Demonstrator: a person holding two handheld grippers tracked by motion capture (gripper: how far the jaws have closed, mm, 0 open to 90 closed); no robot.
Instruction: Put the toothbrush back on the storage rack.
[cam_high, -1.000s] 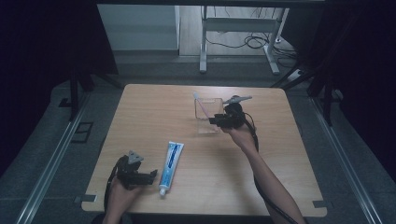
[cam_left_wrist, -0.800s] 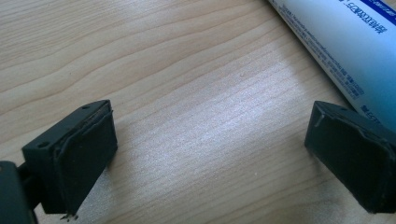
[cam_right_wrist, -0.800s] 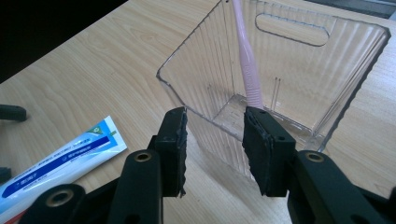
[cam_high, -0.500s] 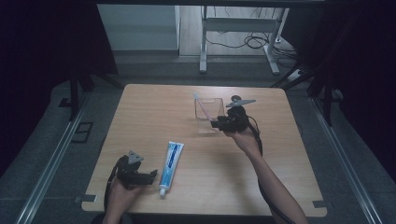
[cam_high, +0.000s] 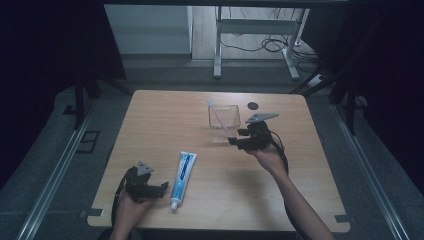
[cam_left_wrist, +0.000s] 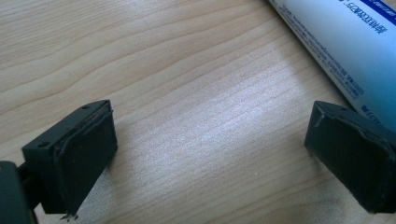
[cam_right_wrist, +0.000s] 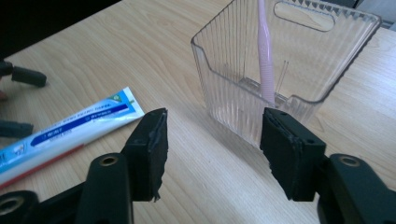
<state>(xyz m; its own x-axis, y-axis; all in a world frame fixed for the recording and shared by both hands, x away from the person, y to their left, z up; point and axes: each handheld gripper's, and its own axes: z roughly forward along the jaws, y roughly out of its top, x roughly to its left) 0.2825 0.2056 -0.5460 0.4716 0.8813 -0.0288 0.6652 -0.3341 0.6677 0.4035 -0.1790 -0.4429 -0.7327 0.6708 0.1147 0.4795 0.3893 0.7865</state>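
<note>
Standing upright in clear ribbed plastic holder (cam_right_wrist: 285, 60), pink toothbrush (cam_right_wrist: 265, 56) just beyond right gripper (cam_right_wrist: 212, 147) — jaws apart, just been opening, nothing between. Left gripper (cam_left_wrist: 210, 158) jaws wide, bare wood table (cam_left_wrist: 187, 70) between; glossy toothpaste tube (cam_left_wrist: 341, 42) beside one pad.

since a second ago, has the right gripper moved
Yes. In the high view the right gripper has backed away from the clear container, toward the near edge of the table. Its jaws have just been opening, with nothing between them.
</note>
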